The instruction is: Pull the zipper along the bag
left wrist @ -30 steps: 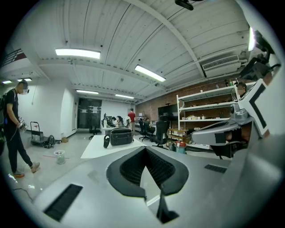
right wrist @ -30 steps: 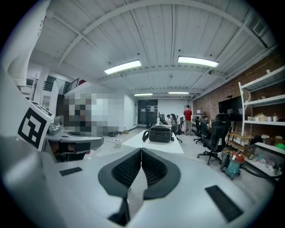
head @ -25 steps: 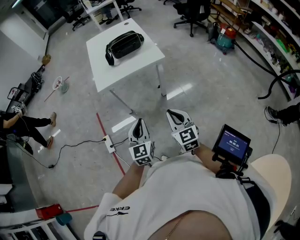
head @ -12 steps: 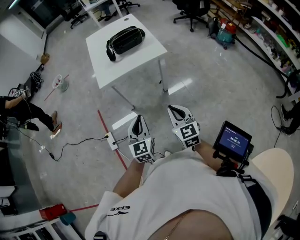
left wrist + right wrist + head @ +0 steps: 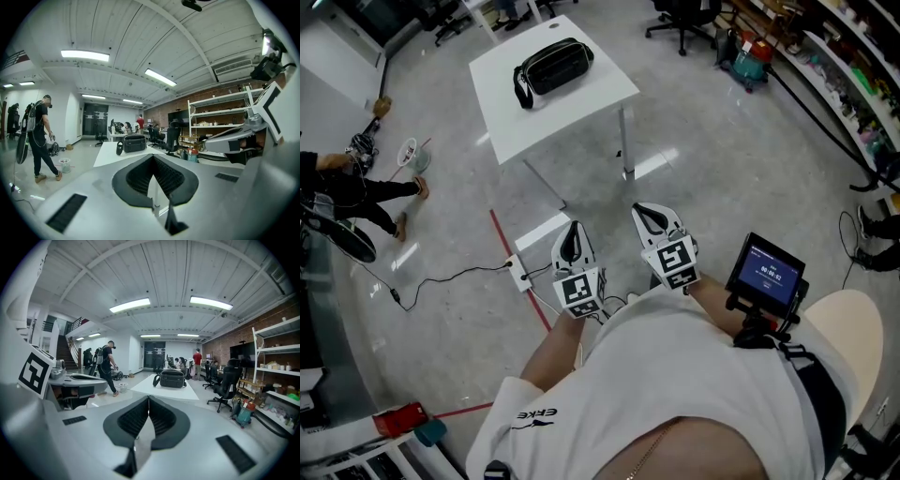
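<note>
A black bag (image 5: pixel 555 67) lies on a white table (image 5: pixel 581 103) at the top of the head view, several steps ahead of me. The bag (image 5: pixel 134 143) shows small and far off in the left gripper view, and the bag (image 5: pixel 172 378) likewise in the right gripper view. My left gripper (image 5: pixel 572 234) and right gripper (image 5: pixel 648 217) are held close to my body over the floor, far short of the table. Both are shut with nothing between the jaws; their tips meet in each gripper view.
A person (image 5: pixel 366 192) walks at the left; the same person (image 5: pixel 106 365) shows in the right gripper view. A power strip with cable (image 5: pixel 517 277) and red floor tape (image 5: pixel 511 272) lie between me and the table. Office chairs (image 5: pixel 682 19) and shelves (image 5: pixel 853 75) stand at the right.
The table and bag have shifted slightly in the head view as I moved. The person at the left has walked further into view. Both grippers stay shut by my body.
</note>
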